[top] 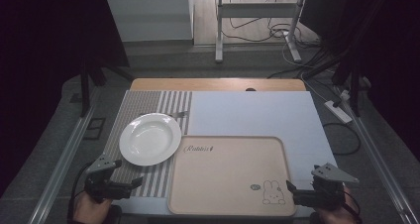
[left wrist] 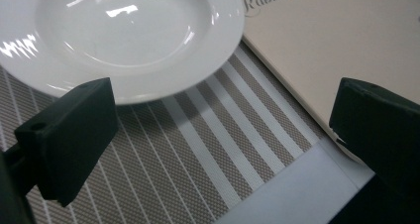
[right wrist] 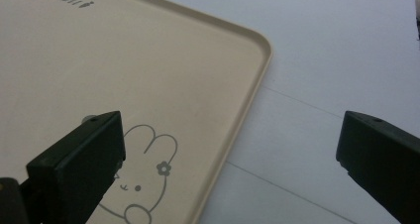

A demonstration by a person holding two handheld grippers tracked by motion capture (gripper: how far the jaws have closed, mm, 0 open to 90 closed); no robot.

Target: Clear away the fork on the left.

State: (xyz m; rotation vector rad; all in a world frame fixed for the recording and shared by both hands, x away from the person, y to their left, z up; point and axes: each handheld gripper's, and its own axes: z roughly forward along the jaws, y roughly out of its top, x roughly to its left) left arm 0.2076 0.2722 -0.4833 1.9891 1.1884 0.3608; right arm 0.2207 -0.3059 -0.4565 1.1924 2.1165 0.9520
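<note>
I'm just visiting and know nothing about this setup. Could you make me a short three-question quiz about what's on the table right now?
1. True or false: the white plate sits on the striped placemat.
2. Which animal is drawn on the beige tray? A) cat B) rabbit C) duck
3. Fill in: the jaws of the left gripper and the right gripper both stand ____, holding nothing.

Key: 1 true. 2 B, a rabbit in the tray's near right corner. 3 open.
</note>
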